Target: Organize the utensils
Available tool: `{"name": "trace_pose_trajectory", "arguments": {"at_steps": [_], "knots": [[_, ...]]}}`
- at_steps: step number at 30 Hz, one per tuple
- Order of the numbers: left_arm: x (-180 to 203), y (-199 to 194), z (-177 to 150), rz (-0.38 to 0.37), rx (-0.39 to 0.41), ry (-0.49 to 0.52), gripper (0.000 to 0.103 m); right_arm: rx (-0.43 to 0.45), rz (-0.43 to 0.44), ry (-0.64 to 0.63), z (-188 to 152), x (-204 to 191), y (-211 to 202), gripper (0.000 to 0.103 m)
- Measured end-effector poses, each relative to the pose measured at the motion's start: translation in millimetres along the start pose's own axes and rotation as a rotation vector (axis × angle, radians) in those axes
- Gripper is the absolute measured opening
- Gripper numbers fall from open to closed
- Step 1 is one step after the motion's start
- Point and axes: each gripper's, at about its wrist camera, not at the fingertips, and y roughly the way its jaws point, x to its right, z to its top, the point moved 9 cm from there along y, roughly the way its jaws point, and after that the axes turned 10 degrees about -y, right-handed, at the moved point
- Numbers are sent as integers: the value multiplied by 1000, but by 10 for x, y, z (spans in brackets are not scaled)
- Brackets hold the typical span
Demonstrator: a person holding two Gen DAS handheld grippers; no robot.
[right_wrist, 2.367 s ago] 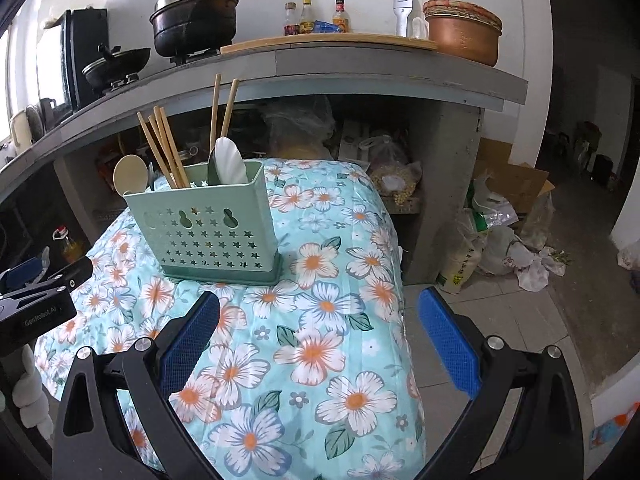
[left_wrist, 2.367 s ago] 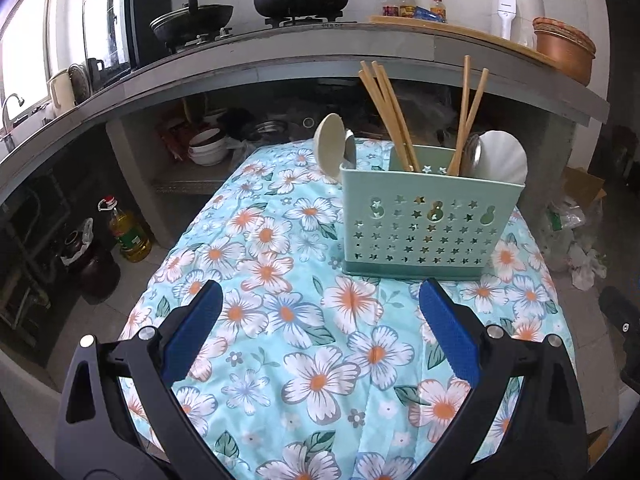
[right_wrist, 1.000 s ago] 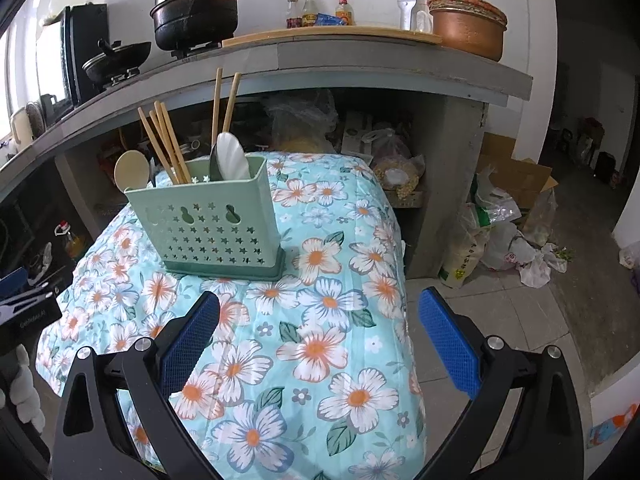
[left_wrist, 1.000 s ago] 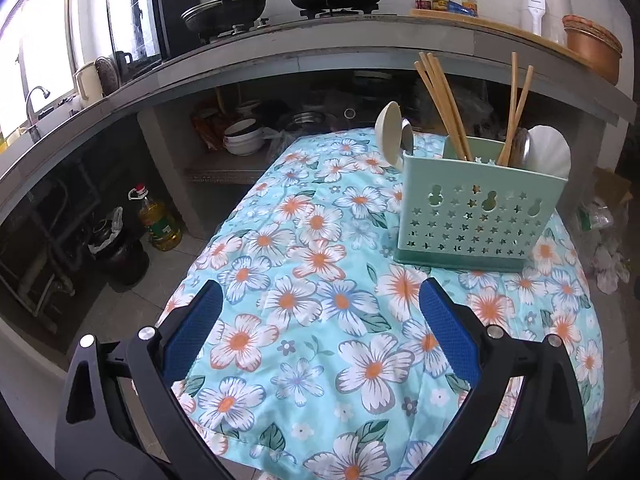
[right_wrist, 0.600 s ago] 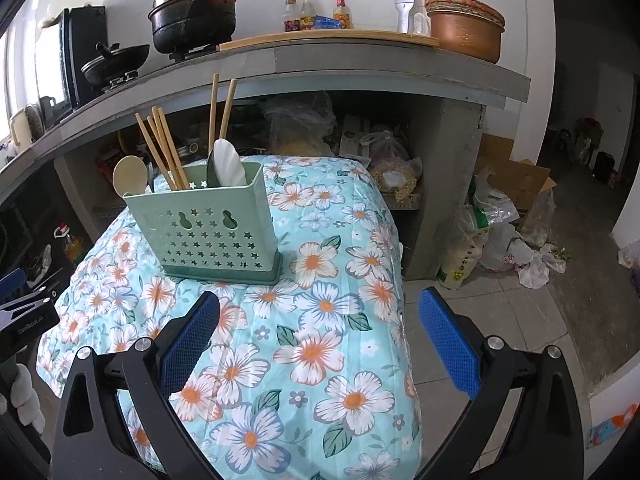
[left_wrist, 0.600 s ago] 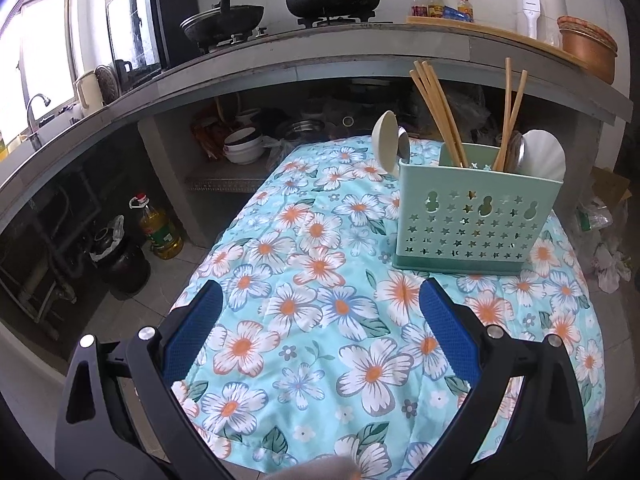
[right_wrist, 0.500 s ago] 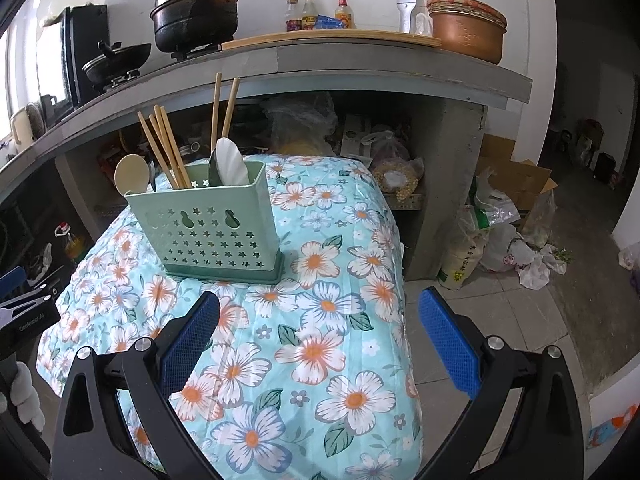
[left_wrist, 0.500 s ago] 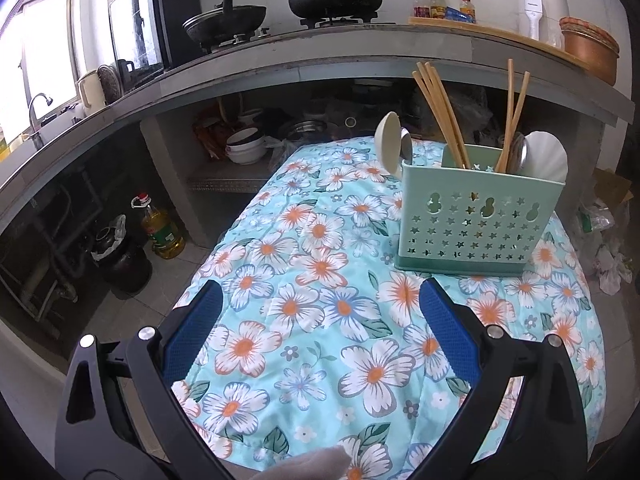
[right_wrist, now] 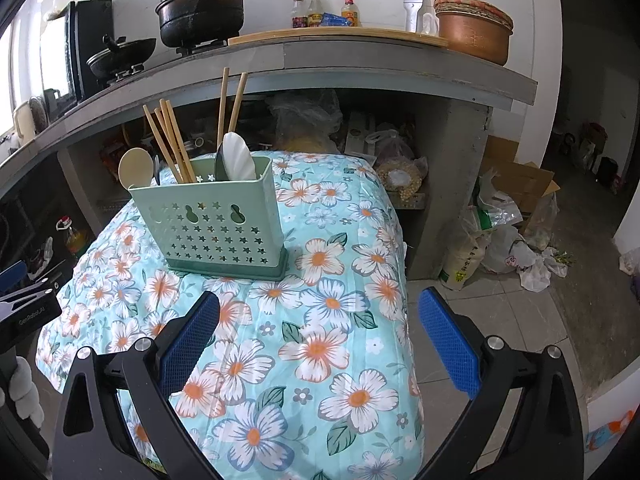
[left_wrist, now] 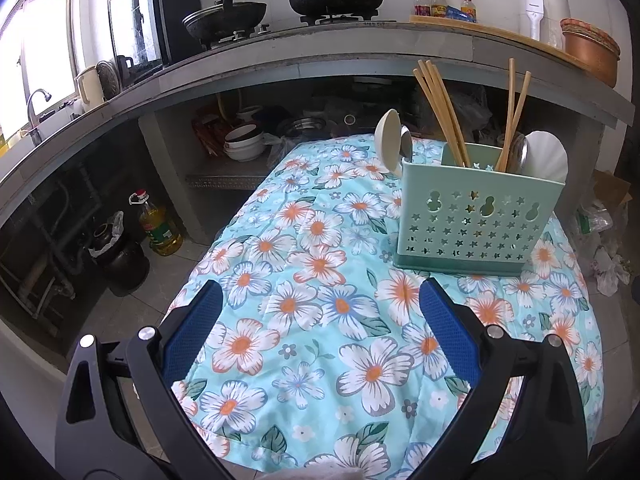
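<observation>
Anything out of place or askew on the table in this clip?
Nothing stands out. The caddy stands upright on the floral cloth, with chopsticks and spoons inside. No utensils lie loose.

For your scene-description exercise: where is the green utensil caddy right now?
The green utensil caddy stands upright on the floral tablecloth, toward the table's far end below the grey counter. It sits right of centre in the left wrist view and left of centre in the right.

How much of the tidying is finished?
It looks nearly all done: chopsticks and spoons stand in the green holder. Both the left gripper and right gripper are open and empty. No loose utensils show on the floral cloth.
</observation>
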Motion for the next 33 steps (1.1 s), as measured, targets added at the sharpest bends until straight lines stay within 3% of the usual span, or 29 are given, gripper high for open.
{"name": "trace_pose_trajectory", "arguments": {"at_steps": [33], "knots": [[9, 18, -23, -4, -9, 7, 95, 3, 2, -5, 24, -19, -8, 97]]}}
